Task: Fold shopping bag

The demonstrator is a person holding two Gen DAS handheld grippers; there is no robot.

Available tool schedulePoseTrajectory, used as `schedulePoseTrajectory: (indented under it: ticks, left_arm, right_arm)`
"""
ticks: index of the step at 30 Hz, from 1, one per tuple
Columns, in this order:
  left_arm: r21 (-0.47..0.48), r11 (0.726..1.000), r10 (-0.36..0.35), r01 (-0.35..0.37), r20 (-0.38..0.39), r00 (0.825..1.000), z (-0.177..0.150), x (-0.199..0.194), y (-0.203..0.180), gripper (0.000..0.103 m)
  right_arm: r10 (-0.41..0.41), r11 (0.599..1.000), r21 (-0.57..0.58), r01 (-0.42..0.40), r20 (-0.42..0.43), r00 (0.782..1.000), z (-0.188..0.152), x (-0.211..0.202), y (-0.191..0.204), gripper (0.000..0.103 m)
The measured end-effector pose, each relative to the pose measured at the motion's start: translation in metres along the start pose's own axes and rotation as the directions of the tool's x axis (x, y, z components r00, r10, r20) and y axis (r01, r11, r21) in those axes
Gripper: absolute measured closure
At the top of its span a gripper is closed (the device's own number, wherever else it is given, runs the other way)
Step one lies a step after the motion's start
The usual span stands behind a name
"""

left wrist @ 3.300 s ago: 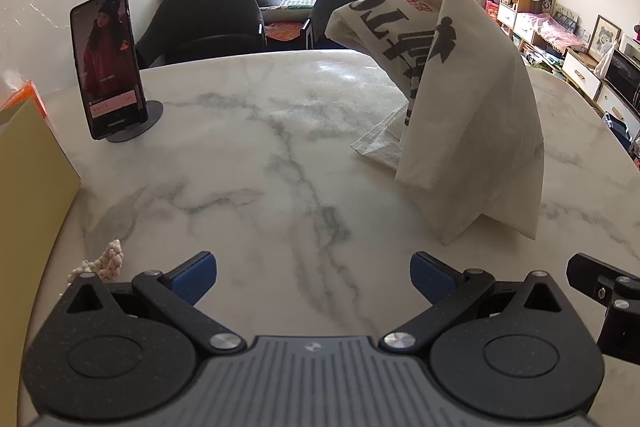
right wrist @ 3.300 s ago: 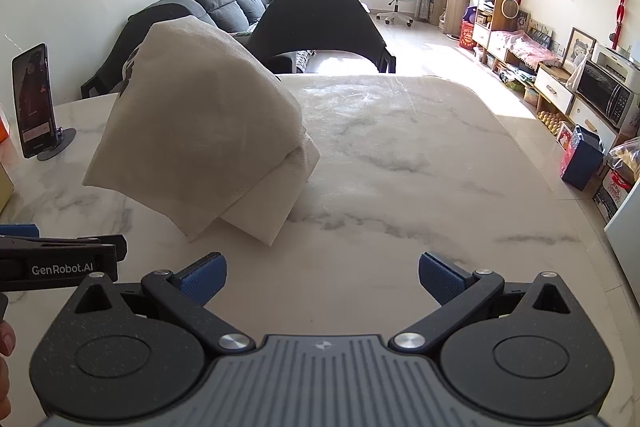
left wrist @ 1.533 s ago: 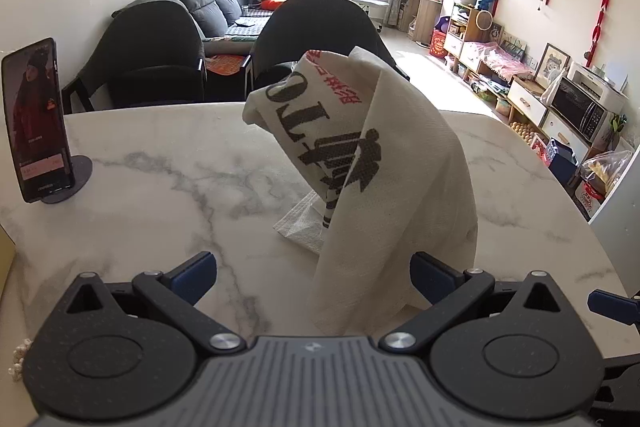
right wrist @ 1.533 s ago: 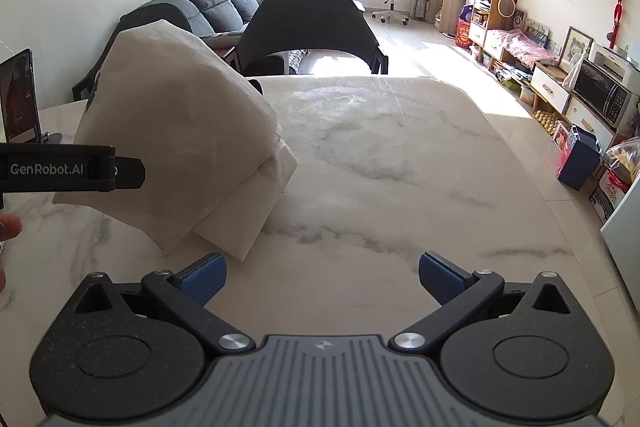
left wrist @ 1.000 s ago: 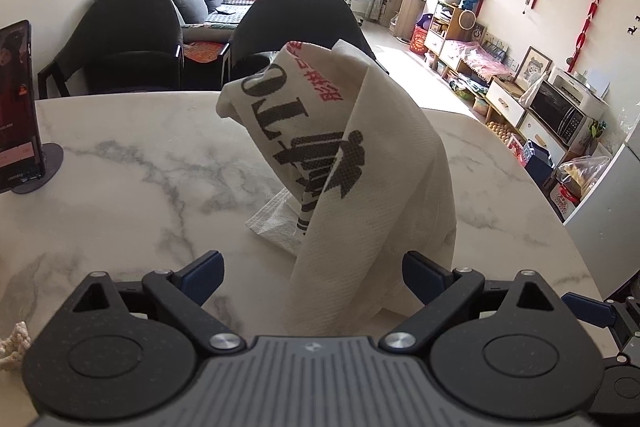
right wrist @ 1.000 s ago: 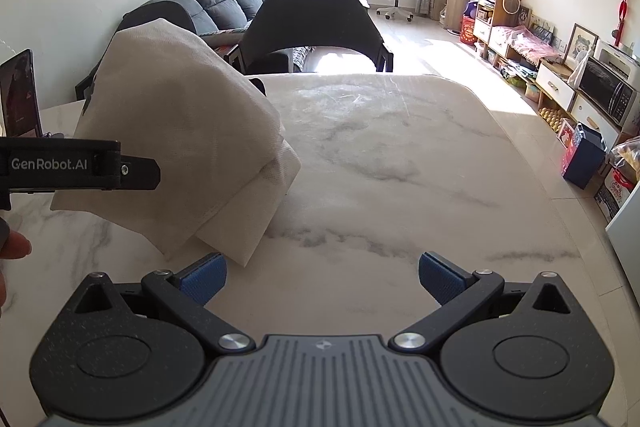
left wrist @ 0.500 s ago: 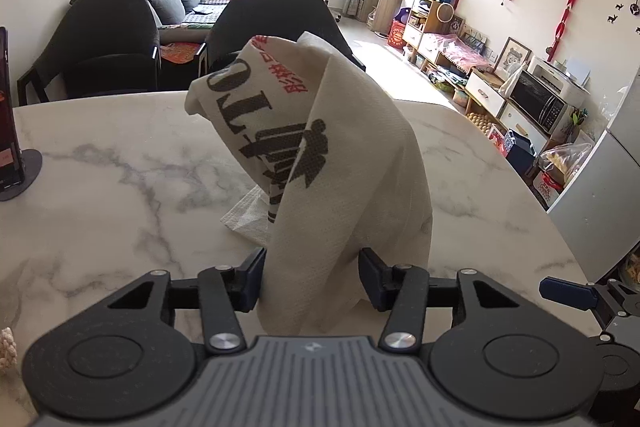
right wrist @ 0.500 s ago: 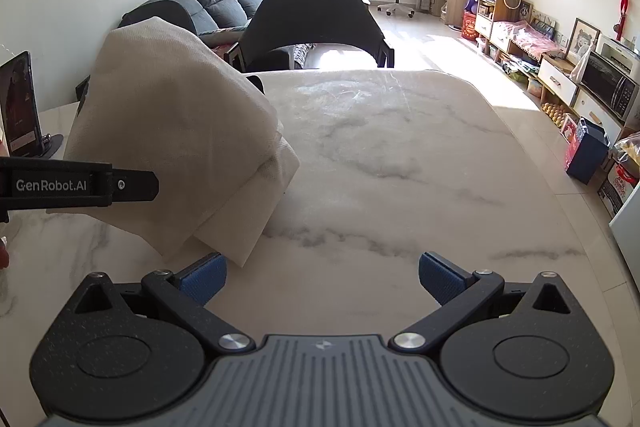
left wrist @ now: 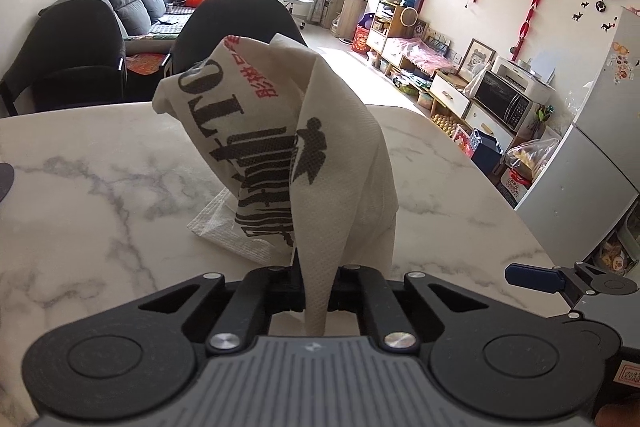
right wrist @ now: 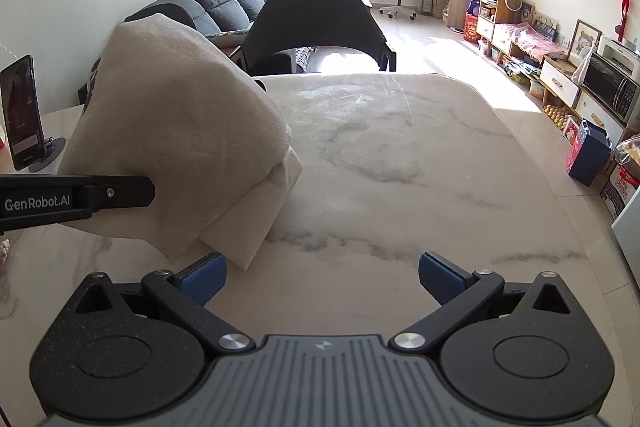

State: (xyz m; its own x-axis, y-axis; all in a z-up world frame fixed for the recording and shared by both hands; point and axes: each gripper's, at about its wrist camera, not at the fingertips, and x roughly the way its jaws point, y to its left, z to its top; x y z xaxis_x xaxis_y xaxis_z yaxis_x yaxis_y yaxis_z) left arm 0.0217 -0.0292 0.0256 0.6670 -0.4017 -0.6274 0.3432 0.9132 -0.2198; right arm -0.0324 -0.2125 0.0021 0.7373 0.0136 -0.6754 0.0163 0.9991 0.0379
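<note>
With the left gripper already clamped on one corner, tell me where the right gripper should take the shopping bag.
Take the loose lower corner of the shopping bag, just ahead of the right gripper, whose jaws stand open. Come in low along the marble table from the near side: there the layers taper to a thin edge. The left gripper pinches the other corner.

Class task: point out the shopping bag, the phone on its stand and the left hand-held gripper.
shopping bag [left wrist: 280, 147], left wrist view, printed side.
phone [right wrist: 22, 111], right wrist view, screen.
left hand-held gripper [left wrist: 316, 293], left wrist view, where its fingers pinch the bag's corner.

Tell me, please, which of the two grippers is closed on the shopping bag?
The left gripper: its jaws pinch a near fold of the shopping bag, whereas the right gripper is wide open and empty.
</note>
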Motion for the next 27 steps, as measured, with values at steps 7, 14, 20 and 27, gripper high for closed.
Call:
schedulePoseTrajectory:
  ticks: [7, 14, 20, 27]
  left_arm:
    - [-0.042, 0.996, -0.082, 0.084, 0.048, 0.995, 0.004, -0.009, 0.004, 0.101]
    - [-0.098, 0.978, -0.179, 0.186, 0.076, 0.981, 0.009, -0.017, 0.007, 0.101]
    - [-0.140, 0.963, -0.217, 0.230, 0.097, 0.971, 0.012, -0.023, 0.009, 0.101]
    - [-0.177, 0.947, -0.254, 0.269, 0.102, 0.962, 0.015, -0.028, 0.006, 0.101]
  right_arm:
    - [0.030, 0.999, -0.031, -0.028, 0.053, 0.998, 0.000, -0.008, 0.004, 0.012]
    - [0.098, 0.993, -0.067, -0.093, 0.067, 0.993, 0.000, -0.014, 0.015, 0.017]
    - [0.133, 0.988, -0.086, -0.127, 0.078, 0.988, 0.000, -0.019, 0.024, 0.022]
    - [0.150, 0.981, -0.137, -0.136, 0.098, 0.984, -0.002, -0.025, 0.040, 0.029]
